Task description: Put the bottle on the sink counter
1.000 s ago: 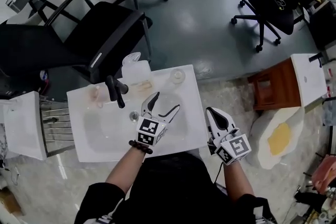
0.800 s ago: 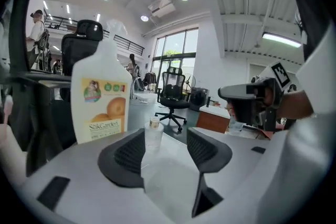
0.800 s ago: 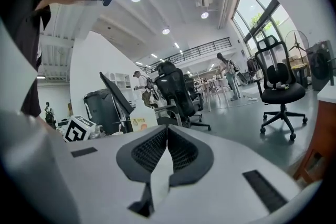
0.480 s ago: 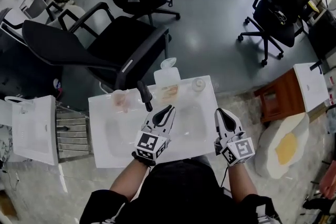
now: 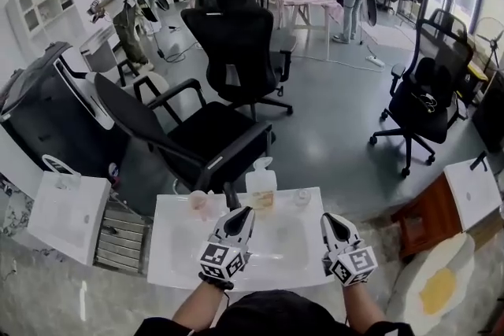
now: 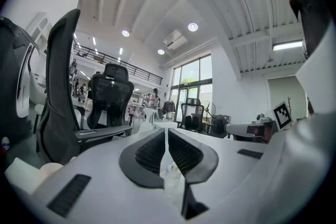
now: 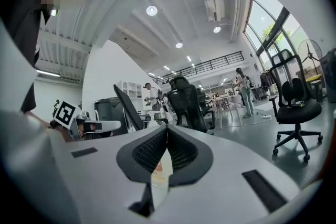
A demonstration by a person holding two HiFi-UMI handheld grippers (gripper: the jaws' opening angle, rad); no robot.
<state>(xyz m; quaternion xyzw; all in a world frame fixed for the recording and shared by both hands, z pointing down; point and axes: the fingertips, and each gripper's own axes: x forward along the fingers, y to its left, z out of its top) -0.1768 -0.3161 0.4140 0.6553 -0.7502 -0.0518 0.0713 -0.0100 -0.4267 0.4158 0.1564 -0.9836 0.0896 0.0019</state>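
A clear bottle (image 5: 261, 184) with a white pump top stands upright on the back rim of the white sink counter (image 5: 177, 264), right of the black faucet (image 5: 230, 197). My left gripper (image 5: 245, 213) hovers over the basin just short of the bottle, jaws shut with nothing between them. In the left gripper view the left gripper (image 6: 166, 131) has its pads pressed together. My right gripper (image 5: 327, 219) hangs over the counter's right edge, also shut and empty. The right gripper (image 7: 167, 129) shows meeting pads in its own view too.
A pinkish item (image 5: 197, 202) and a small clear cup (image 5: 302, 198) sit on the back rim. Black office chairs (image 5: 213, 138) stand behind the sink. A white unit (image 5: 67, 216) is at the left, a brown cabinet (image 5: 429, 218) at the right. People stand far off.
The left gripper has gone from wide open to shut and drawn back from the basin. The head view has tilted up, showing more of the room. The bottle stays on the rim.
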